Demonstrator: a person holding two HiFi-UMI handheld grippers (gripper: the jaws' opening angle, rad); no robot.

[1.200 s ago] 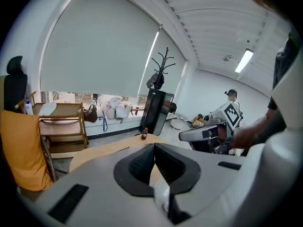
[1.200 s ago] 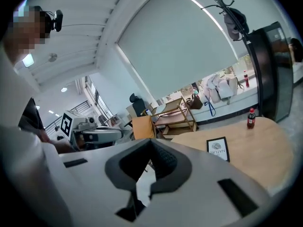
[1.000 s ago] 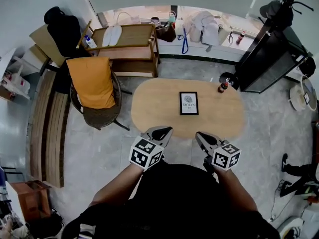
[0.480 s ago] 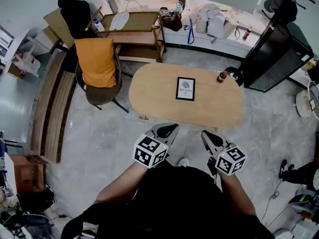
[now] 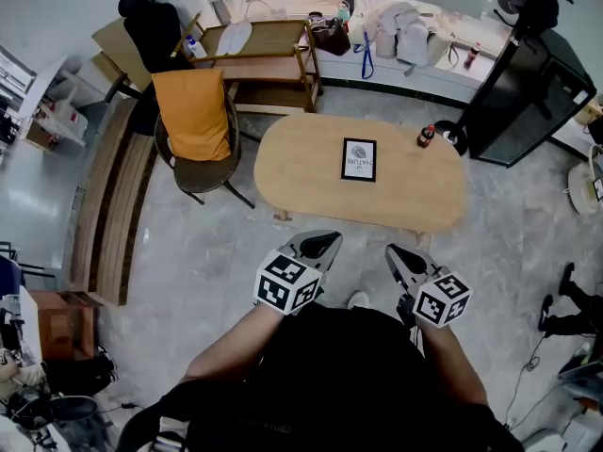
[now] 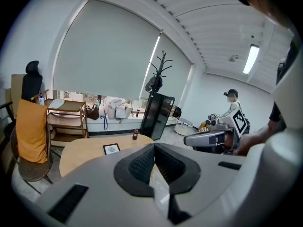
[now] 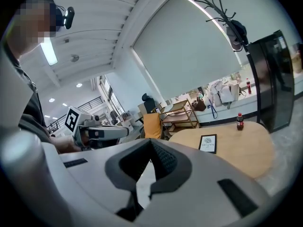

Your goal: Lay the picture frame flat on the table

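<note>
The print on the picture frame (image 5: pixel 359 159) and the bottle's (image 5: pixel 426 137) label are too small to read in the head view. The left tool's (image 6: pixel 153 146) own body hides the desk's (image 6: pixel 80 155) near edge. The top edge cuts off the coat rack (image 5: pixel 528 3).

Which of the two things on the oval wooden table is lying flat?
The black-rimmed picture frame, near the middle of the table, lies flat; the small dark bottle stands upright by the far edge.
</note>
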